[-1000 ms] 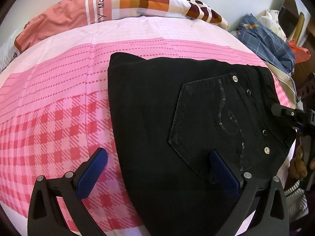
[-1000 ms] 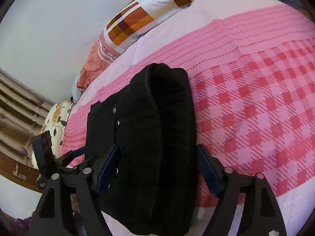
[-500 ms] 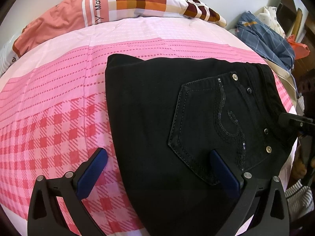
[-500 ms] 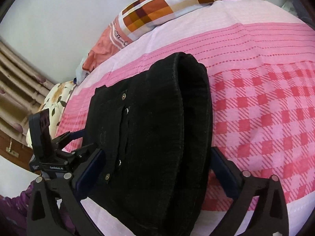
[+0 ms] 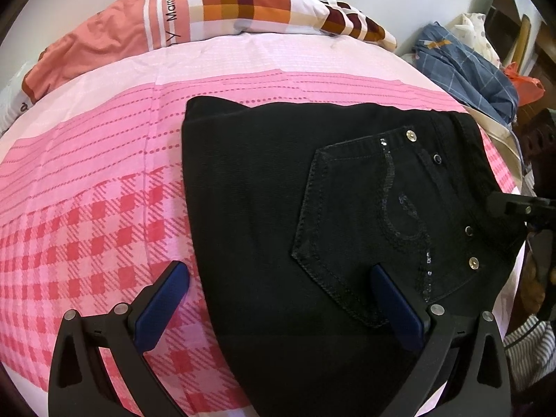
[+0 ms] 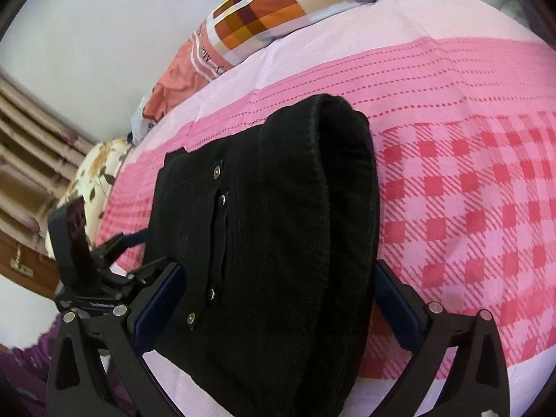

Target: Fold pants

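Fingers on both grippers are spread wide and gripping nothing. On the left gripper [image 5: 278, 299] one blue pad hangs over the pink sheet and the other over the black pants [image 5: 312, 226]. The right gripper [image 6: 278, 305] straddles the bundle from the other end, and whether its pads brush the cloth I can't tell.

The pants are folded into a thick stack on the bed [image 5: 87, 208], back pocket [image 5: 365, 229] facing up, close to the near edge of the mattress. From the right wrist view the rounded fold [image 6: 333, 180] looks pretty puffy.

What I'd worry about: that fat fold could spring back open since nothing is pinning it down. Denim is stiff and the mattress is soft, so any nudge from a finger pulling away might drag the top layer or tip the stack toward the edge.

Room-wise: pink checked and dotted sheet, a plaid pillow [image 5: 260, 3] at the head by a white wall, a heap of blue checked laundry [image 5: 465, 66] off to the side, curtains [image 6: 31, 132] on the other.
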Demonstrator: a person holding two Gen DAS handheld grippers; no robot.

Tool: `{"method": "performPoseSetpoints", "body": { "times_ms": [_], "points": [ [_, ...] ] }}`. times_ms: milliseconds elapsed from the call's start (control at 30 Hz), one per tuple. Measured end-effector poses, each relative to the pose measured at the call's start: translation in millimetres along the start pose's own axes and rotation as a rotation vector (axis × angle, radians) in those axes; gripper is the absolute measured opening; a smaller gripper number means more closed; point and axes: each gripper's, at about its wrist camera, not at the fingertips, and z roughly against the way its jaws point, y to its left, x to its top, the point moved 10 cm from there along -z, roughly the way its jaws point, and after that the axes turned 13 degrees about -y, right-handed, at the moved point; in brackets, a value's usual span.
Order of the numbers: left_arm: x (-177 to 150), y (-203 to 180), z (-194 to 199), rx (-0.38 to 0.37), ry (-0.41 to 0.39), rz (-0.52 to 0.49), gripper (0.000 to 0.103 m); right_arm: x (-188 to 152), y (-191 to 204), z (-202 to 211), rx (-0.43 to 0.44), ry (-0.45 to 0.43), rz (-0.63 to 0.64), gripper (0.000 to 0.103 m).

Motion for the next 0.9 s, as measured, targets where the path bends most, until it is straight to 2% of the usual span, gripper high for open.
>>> {"method": "performPoseSetpoints", "body": {
  "times_ms": [133,167,200,267,333,400,500,733,800,833,900],
  "points": [
    [2.3,-9.2,-0.6,-0.058,-0.001,-0.003,0.103,-1.4,3.6,-2.5,-0.003,0.003,0.045,0.101],
    [3.4,-12.1,0.1,-0.084,-0.009,0.003,0.103,-1.3,3.9,-2.2,-0.005,0.005,0.050,0.079],
    [4.2,-13.4,1.2,-0.113,-0.020,0.027,0.103,-0.4,3.0,-1.1,-0.002,0.002,0.036,0.039],
    [7.2,-15.3,5.5,-0.184,-0.045,0.089,0.100,-1.3,-3.4,-2.2,0.029,0.012,-0.051,0.039],
    [9.7,-10.6,10.5,-0.219,-0.054,0.148,0.084,-2.3,-4.9,-2.4,0.048,0.010,-0.081,0.037],
    [10.4,-4.5,12.7,-0.234,-0.044,0.178,0.055,-2.0,-5.4,-1.3,0.063,0.006,-0.124,0.034],
    [11.1,11.1,17.1,-0.297,-0.033,0.287,0.035,0.0,-3.7,3.8,0.110,-0.012,-0.191,0.032],
    [15.0,9.7,25.0,-0.291,-0.041,0.261,0.030,5.0,7.2,13.6,0.162,-0.038,-0.247,0.030],
    [11.1,12.8,17.1,-0.286,0.001,0.268,0.032,4.0,7.3,13.1,0.160,-0.036,-0.233,0.029],
    [10.5,14.5,14.7,-0.287,0.018,0.275,0.035,2.2,5.9,11.9,0.146,-0.032,-0.223,0.029],
    [10.5,20.9,8.7,-0.265,0.041,0.295,0.058,0.7,3.4,9.5,0.144,-0.027,-0.225,0.029]
  ]
}}
